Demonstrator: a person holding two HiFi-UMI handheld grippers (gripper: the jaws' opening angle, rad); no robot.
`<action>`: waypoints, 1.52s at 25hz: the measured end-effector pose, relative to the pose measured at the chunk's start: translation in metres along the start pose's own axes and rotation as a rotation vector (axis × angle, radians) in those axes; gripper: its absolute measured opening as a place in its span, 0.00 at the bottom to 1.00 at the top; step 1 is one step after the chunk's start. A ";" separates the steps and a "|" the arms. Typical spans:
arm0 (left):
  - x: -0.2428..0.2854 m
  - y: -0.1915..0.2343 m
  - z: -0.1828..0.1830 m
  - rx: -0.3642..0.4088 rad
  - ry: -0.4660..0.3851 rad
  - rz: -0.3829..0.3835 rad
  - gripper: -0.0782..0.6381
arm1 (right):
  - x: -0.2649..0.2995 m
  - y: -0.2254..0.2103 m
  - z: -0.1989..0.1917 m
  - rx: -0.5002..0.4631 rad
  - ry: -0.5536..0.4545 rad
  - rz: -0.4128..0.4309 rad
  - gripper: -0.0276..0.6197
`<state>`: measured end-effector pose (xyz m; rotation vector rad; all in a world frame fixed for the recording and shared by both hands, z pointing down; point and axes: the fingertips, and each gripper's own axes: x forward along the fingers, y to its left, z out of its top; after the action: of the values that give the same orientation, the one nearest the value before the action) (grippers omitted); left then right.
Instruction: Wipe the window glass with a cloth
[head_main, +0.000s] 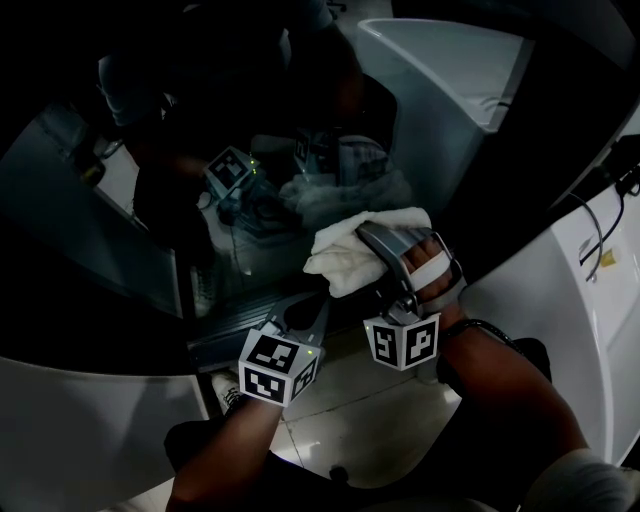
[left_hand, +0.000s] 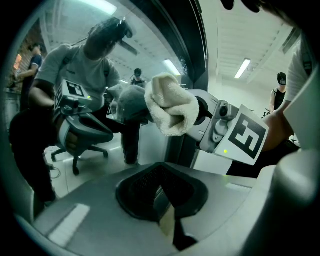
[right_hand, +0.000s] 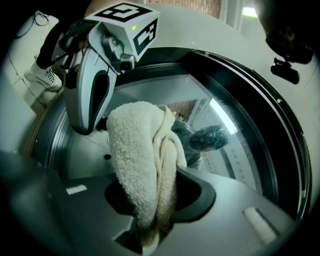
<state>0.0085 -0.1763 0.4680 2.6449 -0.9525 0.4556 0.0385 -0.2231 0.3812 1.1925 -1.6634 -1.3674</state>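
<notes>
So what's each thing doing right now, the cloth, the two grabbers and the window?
cloth: bunched up, clamped, seemingly against the glass.
right gripper: shut on the cloth.
left gripper: shut, holding nothing.
window glass: shiny with reflections; dirt can't be judged.

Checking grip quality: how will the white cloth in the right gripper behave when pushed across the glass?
Likely floppy: the cloth folds and bunches in the right gripper. Its fluffy pile probably drags rather than slips on the glass. It looks light and should squash easily.
</notes>
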 end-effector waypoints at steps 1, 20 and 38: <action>0.000 0.000 0.000 0.000 0.000 0.000 0.13 | 0.000 0.002 0.000 0.000 0.000 0.003 0.22; -0.001 0.001 0.003 -0.003 -0.001 0.001 0.13 | 0.000 0.025 -0.002 0.020 0.003 0.068 0.22; -0.001 0.000 0.003 -0.005 -0.003 0.008 0.13 | -0.003 0.044 -0.006 0.024 0.008 0.122 0.23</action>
<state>0.0078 -0.1768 0.4647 2.6390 -0.9648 0.4504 0.0350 -0.2213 0.4255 1.0896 -1.7216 -1.2693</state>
